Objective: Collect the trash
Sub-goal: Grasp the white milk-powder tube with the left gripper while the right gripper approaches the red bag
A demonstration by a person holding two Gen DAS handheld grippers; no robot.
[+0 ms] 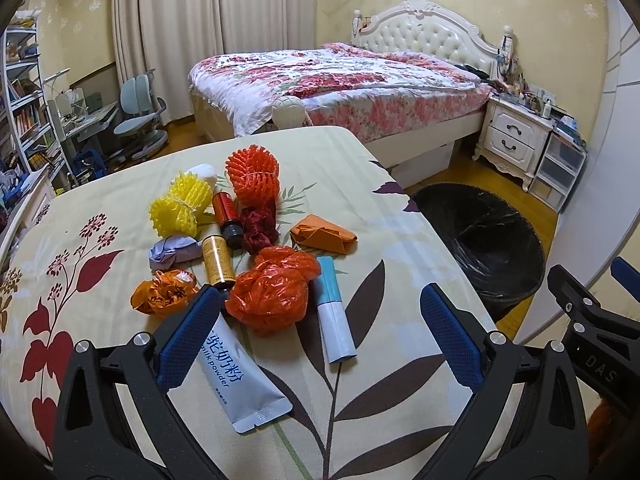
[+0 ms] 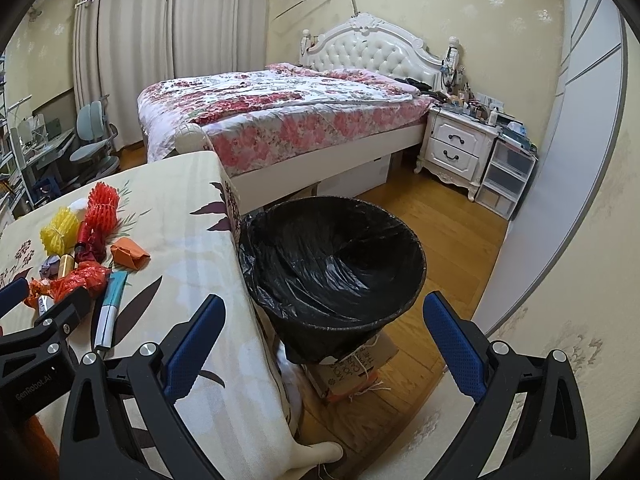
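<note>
We hold our left gripper [image 1: 320, 316] wide open, empty, above the crumpled orange plastic bag [image 1: 272, 290]; our right gripper [image 2: 324, 320] gapes empty, the black-lined round bin [image 2: 332, 256] at twelve o'clock.

Left hand-held gripper [image 1: 320, 320] jaws spread wide, empty; right hand-held gripper [image 2: 324, 320] likewise, alongside.
</note>
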